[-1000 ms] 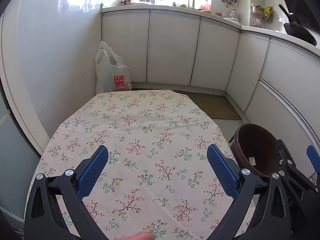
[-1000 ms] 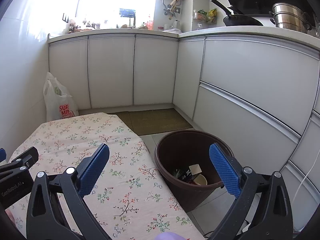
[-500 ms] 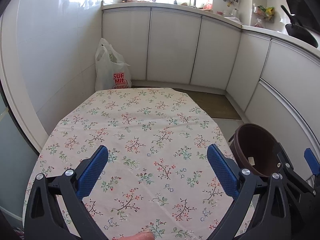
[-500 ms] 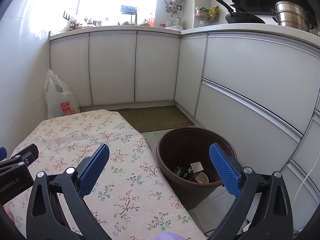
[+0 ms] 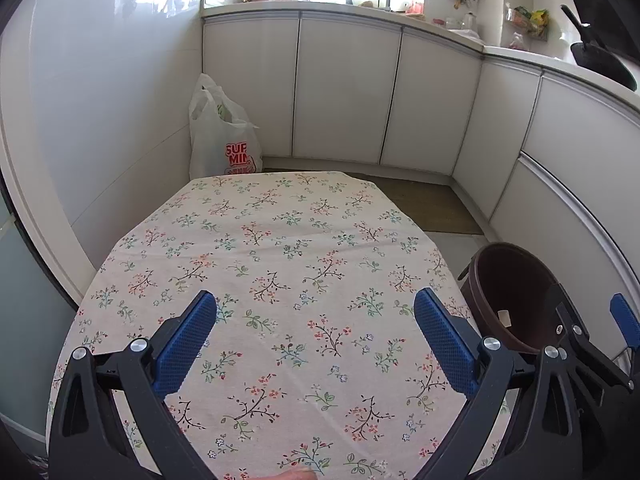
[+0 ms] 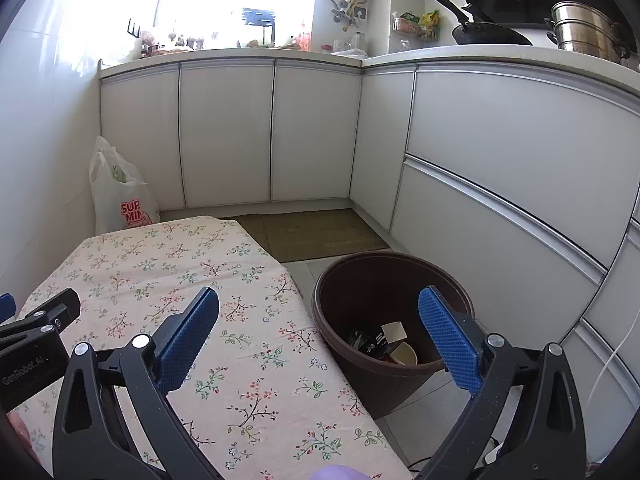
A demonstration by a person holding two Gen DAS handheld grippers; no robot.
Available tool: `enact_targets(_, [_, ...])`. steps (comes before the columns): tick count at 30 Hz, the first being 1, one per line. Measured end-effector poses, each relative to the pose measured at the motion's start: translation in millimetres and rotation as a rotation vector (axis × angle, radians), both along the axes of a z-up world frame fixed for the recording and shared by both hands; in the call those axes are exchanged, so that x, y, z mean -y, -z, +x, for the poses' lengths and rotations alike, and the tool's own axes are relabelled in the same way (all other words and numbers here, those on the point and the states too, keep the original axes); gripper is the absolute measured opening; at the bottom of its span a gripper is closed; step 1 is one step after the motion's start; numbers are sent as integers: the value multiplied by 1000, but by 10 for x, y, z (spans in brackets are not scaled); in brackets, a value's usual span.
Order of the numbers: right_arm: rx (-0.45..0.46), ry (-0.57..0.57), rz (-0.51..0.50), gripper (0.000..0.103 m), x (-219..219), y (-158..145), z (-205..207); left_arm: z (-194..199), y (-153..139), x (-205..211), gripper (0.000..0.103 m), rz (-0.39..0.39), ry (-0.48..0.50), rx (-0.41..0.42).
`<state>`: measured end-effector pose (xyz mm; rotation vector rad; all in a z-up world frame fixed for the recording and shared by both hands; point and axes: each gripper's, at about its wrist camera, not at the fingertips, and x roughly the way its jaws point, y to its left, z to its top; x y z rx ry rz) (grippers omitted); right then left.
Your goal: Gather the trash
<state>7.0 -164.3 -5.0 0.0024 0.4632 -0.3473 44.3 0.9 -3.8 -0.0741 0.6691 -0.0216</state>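
Observation:
A brown trash bin (image 6: pixel 360 280) stands on the floor right of the table; it also shows in the left wrist view (image 5: pixel 486 280). Inside lie a cup, a dark packet and paper scraps (image 6: pixel 386 342). The table with the floral cloth (image 5: pixel 288 264) carries no trash that I can see. My left gripper (image 5: pixel 316 332) is open and empty above the near part of the table. My right gripper (image 6: pixel 318 328) is open and empty over the table's right edge, next to the bin.
A white plastic shopping bag (image 5: pixel 224 140) stands on the floor beyond the table by the wall. White cabinets (image 6: pixel 312 132) line the back and right side. A brown mat (image 6: pixel 316 232) lies on the floor past the bin.
Both grippers have pulled back and risen slightly, so the table and the bin look a little farther off. Both stay open and empty.

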Motion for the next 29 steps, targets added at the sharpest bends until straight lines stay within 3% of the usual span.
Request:
enact_targets(12, [-6,1,3,96,20,-3,-2,26,28,9,95,2,0,-10])
enact_targets(13, [-5,2,3,96,20,-3,-3,25,29,6,93,-1,3,-7])
enact_targets(15, [-4,4,4,96,23,-7,-9,19,28,9,76,-4,14,3])
enact_targets(16, [-3,4,4,96,24,-4,-6,19,27,11,74,-7,20,5])
enact_targets(22, [-4,5,2,96,28,4,-5,-8,0,55,74,-1,49,28])
enact_targets(25, [3,10,5,96,38,-1,-11,-7,-9,65,90,1,40,21])
enact_targets(29, [9,13,12,96,52,-5,-13,-1,-9,75,92,11,27,19])
